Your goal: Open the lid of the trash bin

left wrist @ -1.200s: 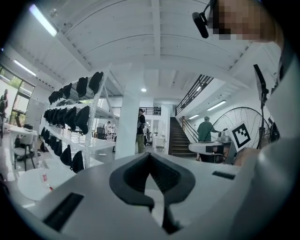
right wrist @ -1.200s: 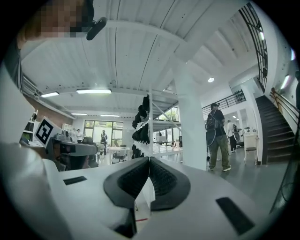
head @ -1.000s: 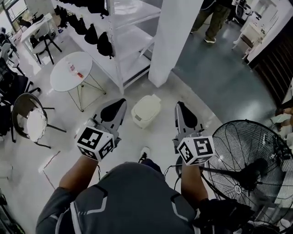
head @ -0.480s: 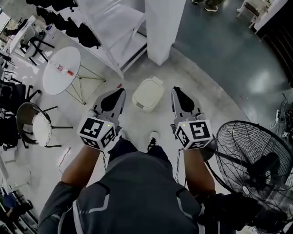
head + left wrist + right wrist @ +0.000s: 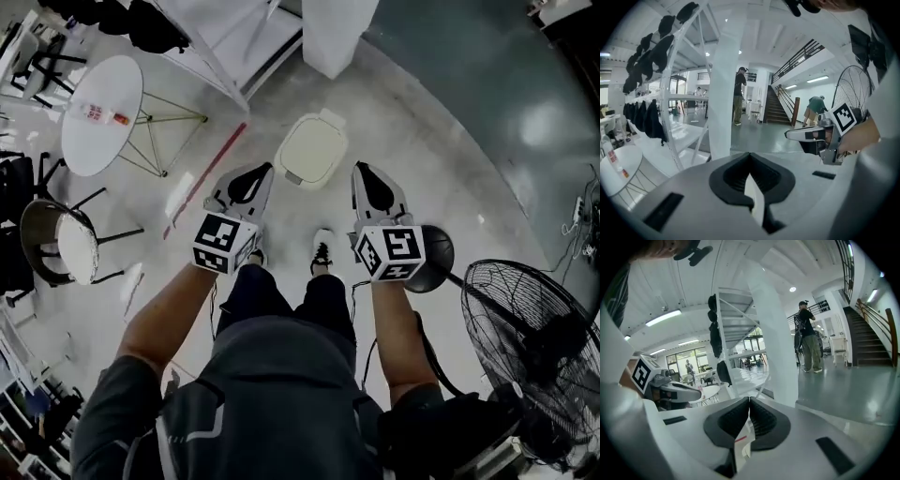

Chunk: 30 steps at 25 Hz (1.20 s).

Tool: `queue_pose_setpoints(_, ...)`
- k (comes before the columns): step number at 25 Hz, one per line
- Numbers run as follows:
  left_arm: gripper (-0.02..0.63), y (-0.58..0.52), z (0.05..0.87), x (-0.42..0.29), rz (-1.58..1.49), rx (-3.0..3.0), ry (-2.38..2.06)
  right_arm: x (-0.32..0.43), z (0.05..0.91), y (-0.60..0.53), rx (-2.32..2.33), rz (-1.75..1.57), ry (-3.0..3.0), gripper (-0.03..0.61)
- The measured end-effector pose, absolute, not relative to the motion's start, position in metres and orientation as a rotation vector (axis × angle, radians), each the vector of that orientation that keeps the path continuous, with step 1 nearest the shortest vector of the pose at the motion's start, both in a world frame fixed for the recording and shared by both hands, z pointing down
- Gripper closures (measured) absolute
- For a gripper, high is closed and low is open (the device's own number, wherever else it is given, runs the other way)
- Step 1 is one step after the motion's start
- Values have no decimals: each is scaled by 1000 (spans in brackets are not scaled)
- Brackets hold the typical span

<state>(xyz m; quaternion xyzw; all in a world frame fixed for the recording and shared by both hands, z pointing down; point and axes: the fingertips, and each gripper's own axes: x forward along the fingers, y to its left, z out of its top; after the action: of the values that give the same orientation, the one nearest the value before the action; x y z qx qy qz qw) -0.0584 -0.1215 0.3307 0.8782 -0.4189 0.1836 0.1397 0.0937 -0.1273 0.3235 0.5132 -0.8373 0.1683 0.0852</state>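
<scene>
Pale concrete floor under closed trash bin, round table, standing fan

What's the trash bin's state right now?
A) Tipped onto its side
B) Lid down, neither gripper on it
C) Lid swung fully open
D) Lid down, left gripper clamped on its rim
B: in the head view the trash bin stands upright on the floor with its lid flat, while the left gripper and right gripper are held above it, and each gripper's own view shows its jaws closed on nothing.
</scene>
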Motion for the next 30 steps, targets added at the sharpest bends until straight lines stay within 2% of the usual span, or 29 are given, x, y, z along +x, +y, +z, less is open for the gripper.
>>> queue_pose_setpoints(17,606,-113,596,-78,835,2334,-1034,23,585,-118,1376,741,-2298,551)
queue_pose_setpoints(30,606,-116,700,-90,938,2270,-928,-13,717,-108,1349,799,-2174,551)
